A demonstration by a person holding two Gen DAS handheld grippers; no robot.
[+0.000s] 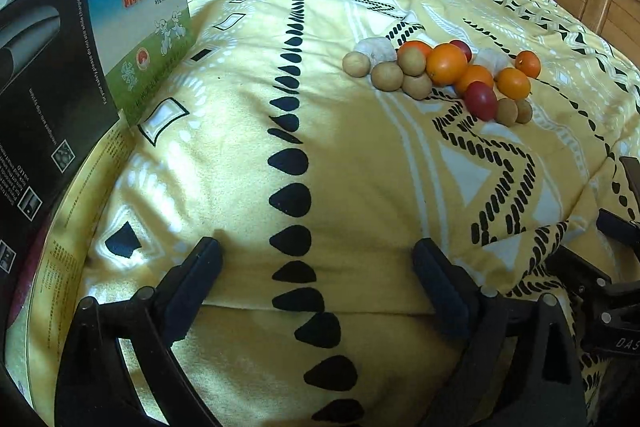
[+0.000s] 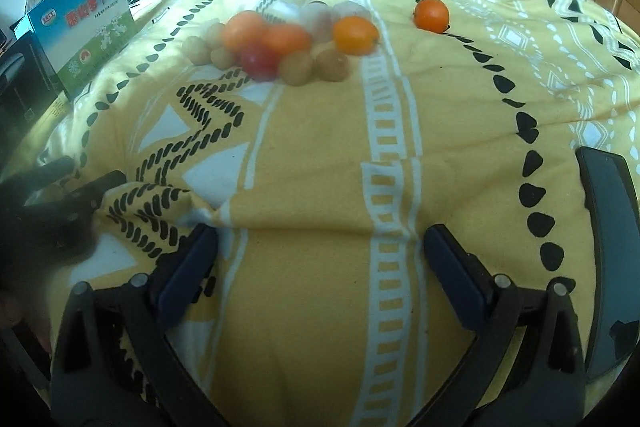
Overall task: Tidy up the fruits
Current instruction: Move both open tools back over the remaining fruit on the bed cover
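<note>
At the left edge stands a black box (image 1: 36, 99), with a blue-and-green carton (image 1: 148, 27) upright just beside it. Both rest on the yellow patterned blanket (image 1: 248, 163) covering the surface. The left gripper (image 1: 318, 261) is released: its jaws stand wide apart over bare blanket, with nothing between them. The fruit pile (image 1: 440, 75) lies well ahead and to the right of it: oranges, red fruits and small brown fruits touching one another. One orange (image 2: 431, 15) sits apart, to the right of the pile. The pile is blurred in the right wrist view, so the pale items behind it cannot be identified. The right gripper (image 2: 320, 261) is likewise released, jaws wide, empty, over blanket.
</note>
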